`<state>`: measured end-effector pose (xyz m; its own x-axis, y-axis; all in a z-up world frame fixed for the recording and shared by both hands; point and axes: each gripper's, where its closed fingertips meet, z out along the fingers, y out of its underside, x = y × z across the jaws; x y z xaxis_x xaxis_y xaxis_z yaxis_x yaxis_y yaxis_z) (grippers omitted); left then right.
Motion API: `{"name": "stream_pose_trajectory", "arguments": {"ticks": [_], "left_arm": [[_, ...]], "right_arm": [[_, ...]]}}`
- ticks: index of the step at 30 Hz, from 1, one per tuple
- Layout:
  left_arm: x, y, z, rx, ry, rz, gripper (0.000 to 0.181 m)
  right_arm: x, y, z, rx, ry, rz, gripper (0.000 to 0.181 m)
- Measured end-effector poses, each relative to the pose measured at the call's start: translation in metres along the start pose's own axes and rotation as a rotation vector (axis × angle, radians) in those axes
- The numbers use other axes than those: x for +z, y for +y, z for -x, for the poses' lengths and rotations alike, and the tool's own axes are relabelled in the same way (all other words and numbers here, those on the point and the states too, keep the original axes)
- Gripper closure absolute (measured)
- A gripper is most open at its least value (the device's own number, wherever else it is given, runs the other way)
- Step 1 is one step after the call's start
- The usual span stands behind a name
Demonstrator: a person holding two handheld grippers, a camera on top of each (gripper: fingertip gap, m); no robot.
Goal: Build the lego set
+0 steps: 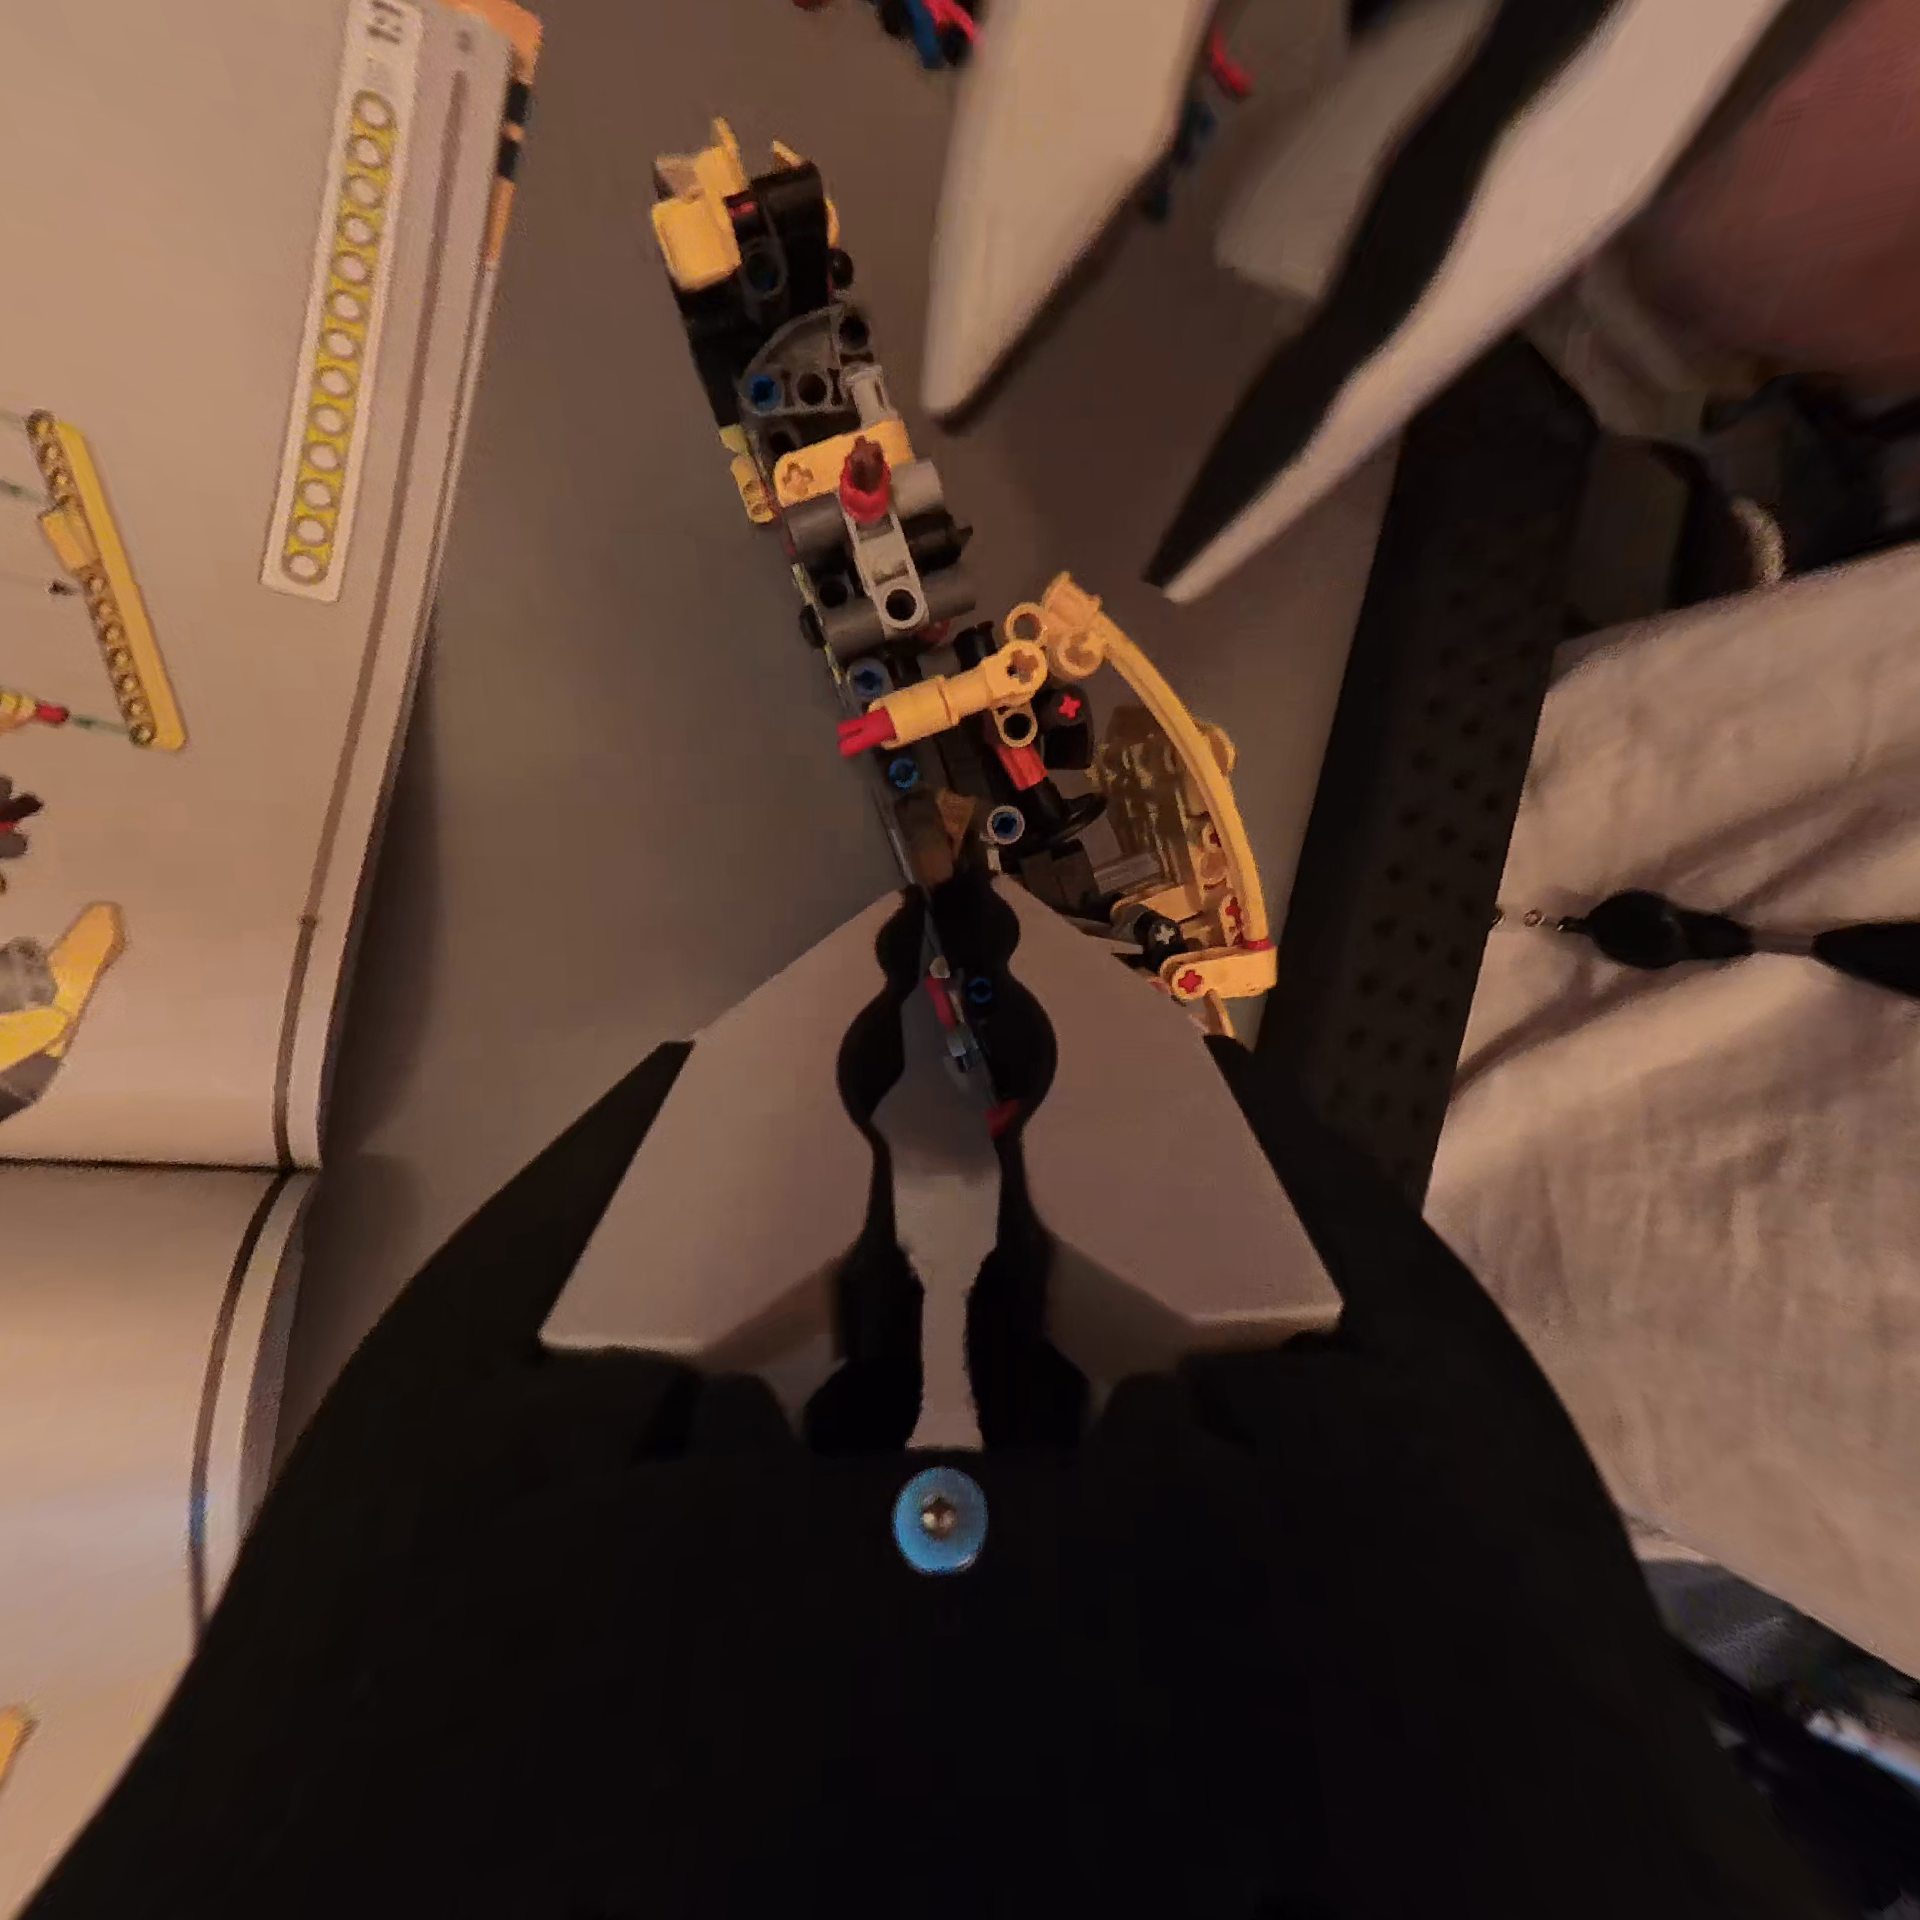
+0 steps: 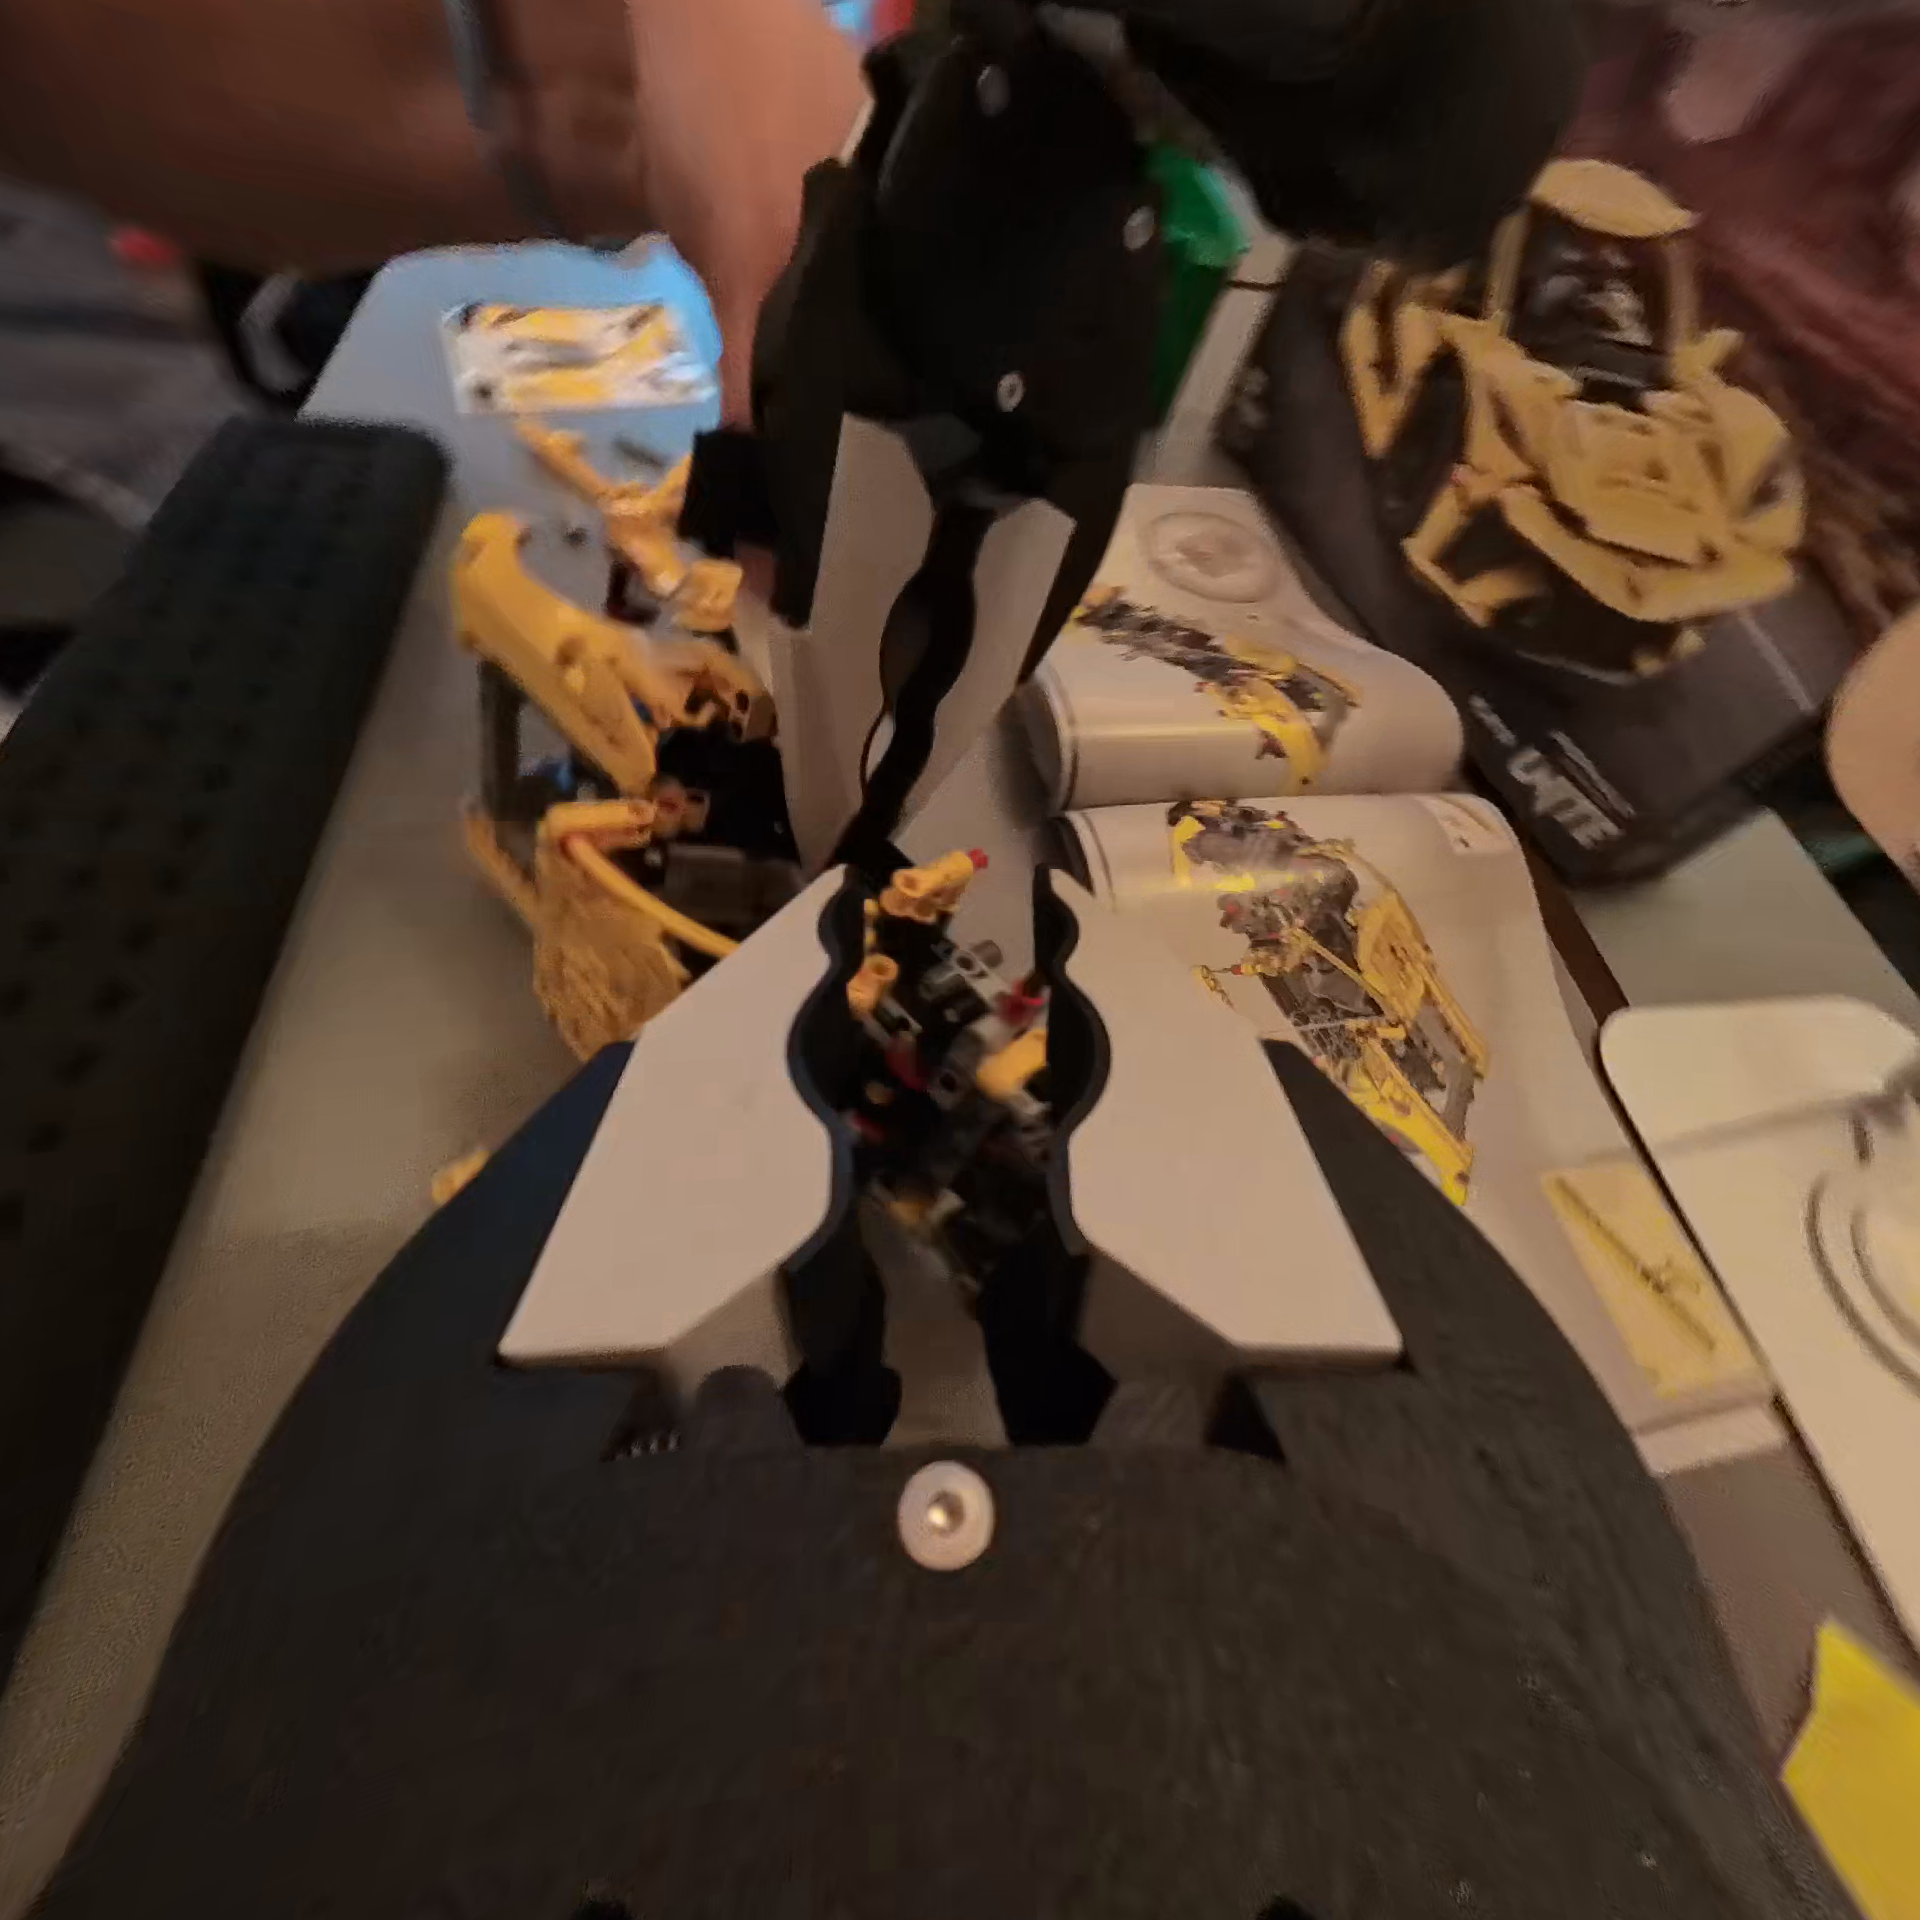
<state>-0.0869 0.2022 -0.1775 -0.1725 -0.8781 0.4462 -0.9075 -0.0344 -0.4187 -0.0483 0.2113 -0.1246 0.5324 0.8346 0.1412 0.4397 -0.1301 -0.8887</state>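
The grey table (image 2: 343, 1039) carried the whole job, and its near edge ran under a long black perforated bar (image 2: 187, 748) on the left of the right wrist view, a hard limit on that side. An open instruction booklet (image 2: 1299, 935) lay spread on the right of that view, with the dark set box (image 2: 1621, 582) beyond it, so free surface looked scarce except for a bare strip just beside the bar. Next in size came the Lego model (image 1: 883, 582), a long yellow, black and grey Technic assembly with a curved yellow arch at 1 side; it looked well advanced, with many beams, pins and axles already joined, yet the booklet lay open at a page showing a long yellow beam, which suggested more steps remained. How many could not be told. The left gripper (image 1: 951, 935) was pinching the near end of the model, its 2 pale fingers closed tight on the thin edge, holding it up off the table. The right gripper (image 2: 951, 935) had its fingers set apart, with part of the model lying in the gap between them; whether the pads touched it could not be told through the blur. In the left wrist view that gripper's fingers showed apart at the top right, near the model's upper section. A white tray (image 2: 1766, 1195) sat at the far right, close to the booklet's edge.
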Motion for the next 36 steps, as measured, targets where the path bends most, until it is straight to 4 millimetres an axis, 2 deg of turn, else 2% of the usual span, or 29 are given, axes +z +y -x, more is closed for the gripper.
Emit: {"name": "stream_pose_trajectory", "arguments": {"ticks": [3,7,10,15,17,25,29,32,34,36], "left_arm": [[0.005,-0.001,-0.01,0.062,-0.028,0.051,0.173],[0.008,-0.002,-0.016,0.083,-0.049,0.067,0.173],[0.009,-0.002,-0.017,0.087,-0.067,0.067,0.173],[0.01,-0.003,-0.02,0.094,-0.067,0.069,0.173],[0.01,-0.003,-0.019,0.092,-0.067,0.072,0.173],[0.011,-0.004,-0.019,0.102,-0.078,0.073,0.173],[0.01,-0.004,-0.017,0.101,-0.098,0.067,0.173],[0.01,-0.006,-0.015,0.101,-0.092,0.055,0.173],[0.009,-0.006,-0.014,0.11,-0.065,0.045,0.173],[0.008,-0.006,-0.011,0.123,-0.041,0.042,0.173]], "right_arm": [[0.0,0.005,-0.006,-0.039,-0.187,0.047,0.145],[0.003,0.007,0.025,0.079,-0.571,0.134,0.134],[0.001,0.011,0.035,0.137,-0.683,0.193,0.135],[0.009,0.018,0.032,0.133,-0.647,0.201,0.139],[0.009,0.02,0.035,0.14,-0.664,0.21,0.15],[0.007,0.021,0.035,0.095,-0.636,0.298,0.151],[0.008,0.021,0.033,0.134,-0.597,0.329,0.151],[0.003,0.019,0.02,0.13,-0.432,0.274,0.146],[-0.008,0.017,0.006,0.194,-0.282,0.195,0.143],[-0.022,0.015,0.001,0.254,-0.155,0.08,0.139]]}}
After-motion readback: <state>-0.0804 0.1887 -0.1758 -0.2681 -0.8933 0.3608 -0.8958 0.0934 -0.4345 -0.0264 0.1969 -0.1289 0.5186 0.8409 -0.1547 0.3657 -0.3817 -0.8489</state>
